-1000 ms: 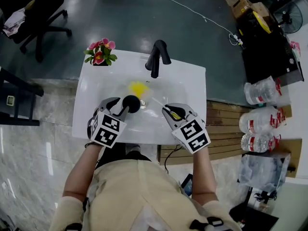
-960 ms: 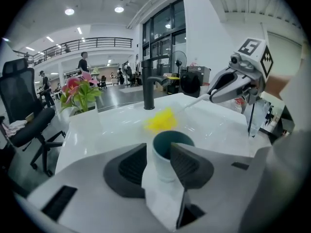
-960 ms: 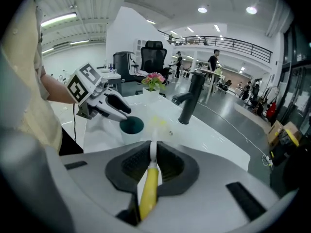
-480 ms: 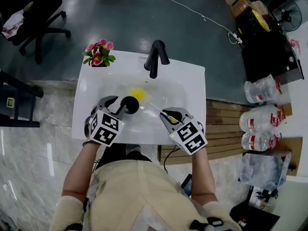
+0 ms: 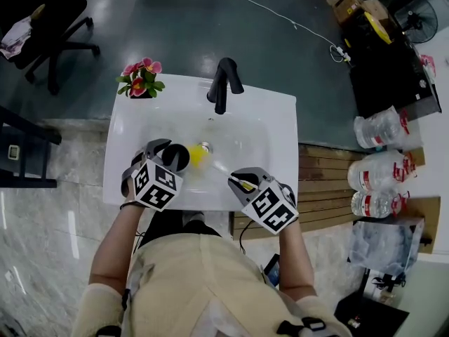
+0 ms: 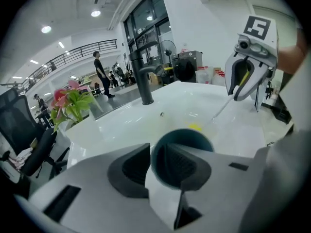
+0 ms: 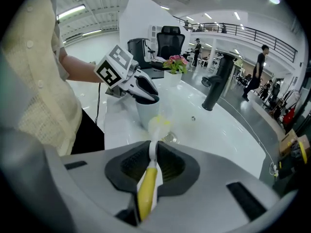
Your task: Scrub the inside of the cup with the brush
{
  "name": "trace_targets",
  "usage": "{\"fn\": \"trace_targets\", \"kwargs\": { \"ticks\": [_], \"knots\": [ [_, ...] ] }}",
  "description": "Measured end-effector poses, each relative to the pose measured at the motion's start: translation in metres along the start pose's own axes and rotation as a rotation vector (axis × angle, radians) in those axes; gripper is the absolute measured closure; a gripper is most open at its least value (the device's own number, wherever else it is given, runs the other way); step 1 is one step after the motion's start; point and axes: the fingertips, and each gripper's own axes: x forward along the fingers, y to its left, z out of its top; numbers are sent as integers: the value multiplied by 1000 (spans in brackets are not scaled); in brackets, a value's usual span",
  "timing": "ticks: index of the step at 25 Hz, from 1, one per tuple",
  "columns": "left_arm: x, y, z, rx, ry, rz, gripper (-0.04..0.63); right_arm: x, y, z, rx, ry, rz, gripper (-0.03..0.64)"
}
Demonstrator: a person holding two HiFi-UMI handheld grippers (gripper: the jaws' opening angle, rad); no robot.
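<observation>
We hold the cup (image 5: 175, 157) in our left gripper (image 5: 163, 150), over the near left part of the white sink (image 5: 261, 128). Its jaws have just been closing and now pinch the cup's wall, with one pad inside the dark interior and the other against the white outside. Our right gripper (image 5: 240, 182) sits near the sink's front edge, its jaws pressed together on the brush (image 7: 147, 186) just above the yellow handle. The brush's thin pale stem reaches toward the cup, and its yellow head lies just beside the cup, outside the rim, close to the drain (image 5: 204, 147). A black tap (image 5: 223, 83) stands at the far edge, and a pot of pink flowers (image 5: 139, 80) at the far left corner
</observation>
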Motion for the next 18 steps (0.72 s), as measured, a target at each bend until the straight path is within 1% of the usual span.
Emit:
{"fn": "trace_targets", "kwargs": {
  "ticks": [2,5,8,10,12,15,18],
  "knots": [
    [1,0,0,10,-7,2,488,-4,-5,-1,1,4,-21,566],
    [2,-1,0,19,-10,-9,488,-13,-22,4,29,-29,-98,568],
    [3,-3,3,23,-16,-20,488,-21,-32,23,33,-112,-162,568],
    [4,-5,5,29,-19,-27,488,-24,-32,37,20,-169,-183,568],
    [5,-6,6,38,-18,-32,488,-24,-30,45,8,-195,-185,568],
    [6,-8,7,50,-12,-36,488,-19,-27,43,-11,-176,-172,568],
    [9,-9,1,71,12,-43,488,-13,-20,39,-20,-160,-141,568]
  ]
}}
